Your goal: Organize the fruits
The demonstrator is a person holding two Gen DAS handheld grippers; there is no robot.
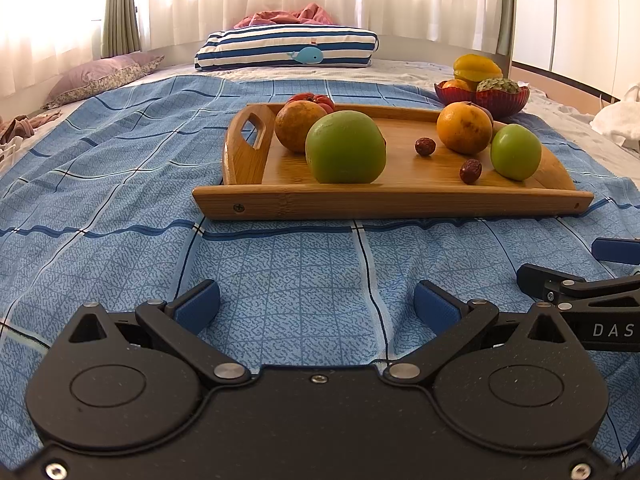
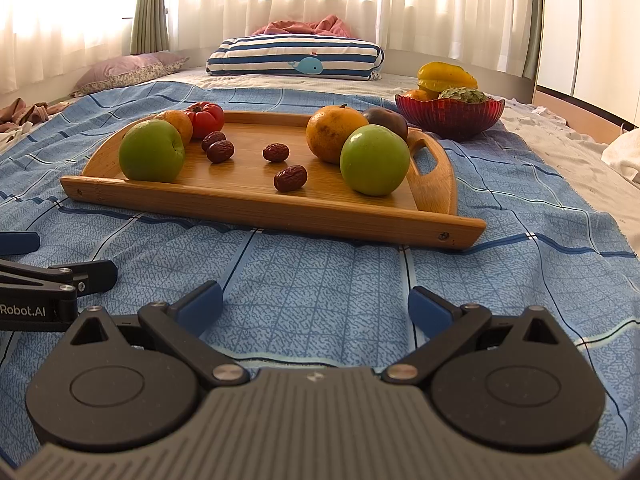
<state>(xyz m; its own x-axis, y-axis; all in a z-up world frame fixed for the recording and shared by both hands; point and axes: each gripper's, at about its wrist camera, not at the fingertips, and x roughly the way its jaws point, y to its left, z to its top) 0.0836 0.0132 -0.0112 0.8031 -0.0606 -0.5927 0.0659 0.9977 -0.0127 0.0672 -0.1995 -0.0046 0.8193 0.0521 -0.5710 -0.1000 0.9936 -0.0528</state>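
A wooden tray [image 2: 256, 206] lies on the blue checked bedspread. It carries two green apples [image 2: 374, 160] [image 2: 152, 157], two oranges [image 2: 335, 133], a red tomato [image 2: 206, 119], a dark plum [image 2: 387, 119] and several dried dates [image 2: 290, 178]. Behind it to the right a red glass bowl [image 2: 450, 116] holds a yellow starfruit [image 2: 446, 76] and other fruit. My right gripper [image 2: 316, 308] rests open on the bedspread short of the tray, holding nothing. My left gripper [image 1: 317, 306] is also open and empty, facing the tray [image 1: 392, 202] with a green apple [image 1: 346, 147] nearest.
A striped whale pillow [image 2: 296, 58] and a pink blanket lie at the bed's far end, a purple pillow [image 2: 124, 72] to the left. White cloth [image 2: 624, 156] sits at the right edge. Each gripper's side shows in the other's view [image 1: 580, 292] [image 2: 48, 284].
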